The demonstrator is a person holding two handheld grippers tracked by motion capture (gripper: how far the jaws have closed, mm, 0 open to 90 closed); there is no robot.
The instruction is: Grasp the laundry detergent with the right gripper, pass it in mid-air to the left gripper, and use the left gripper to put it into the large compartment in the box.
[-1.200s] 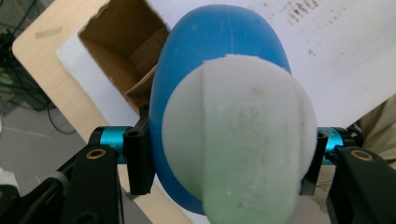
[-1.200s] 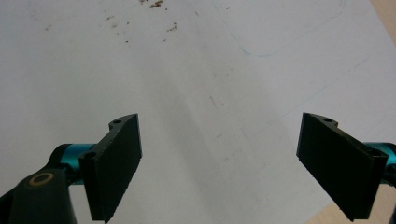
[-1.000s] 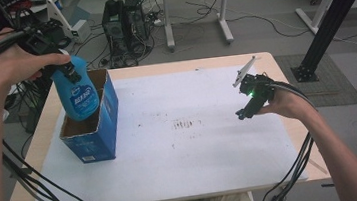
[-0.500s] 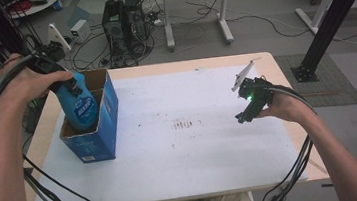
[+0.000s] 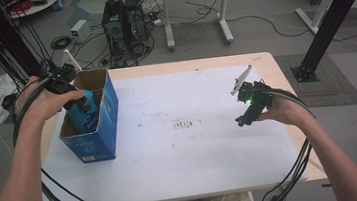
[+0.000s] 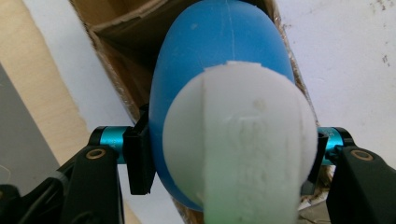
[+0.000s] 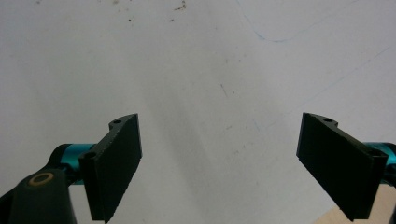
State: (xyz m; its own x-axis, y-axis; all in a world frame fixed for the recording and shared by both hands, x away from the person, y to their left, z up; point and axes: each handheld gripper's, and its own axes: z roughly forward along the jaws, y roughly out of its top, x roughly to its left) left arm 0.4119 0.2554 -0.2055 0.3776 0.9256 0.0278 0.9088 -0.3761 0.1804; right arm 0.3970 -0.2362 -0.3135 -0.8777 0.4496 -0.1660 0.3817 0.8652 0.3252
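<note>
A blue bottle [image 5: 88, 116] with a white cap [image 6: 233, 149] stands mostly inside a blue cardboard box [image 5: 106, 134] at the table's left side. My left gripper [image 5: 75, 102] is shut on the bottle just below the cap, both pads pressing its blue body [image 6: 219, 56]. The left gripper view looks down past the cap into the box's brown inside [image 6: 126, 42]. My right gripper [image 5: 242, 120] hovers low over the white table top at the right, held in a hand. Its jaws stand wide open [image 7: 229, 161] with nothing between them.
The white table top [image 5: 191, 149] has small dark specks near its middle [image 5: 184, 125]. A grey plate [image 5: 241, 79] sticks up from the right gripper. Cables trail from both hands off the near edge. Table legs, computers and cables stand on the floor beyond.
My left hand has lowered the blue bottle from above the box's rim down into the box. The right hand has stayed nearly still.
</note>
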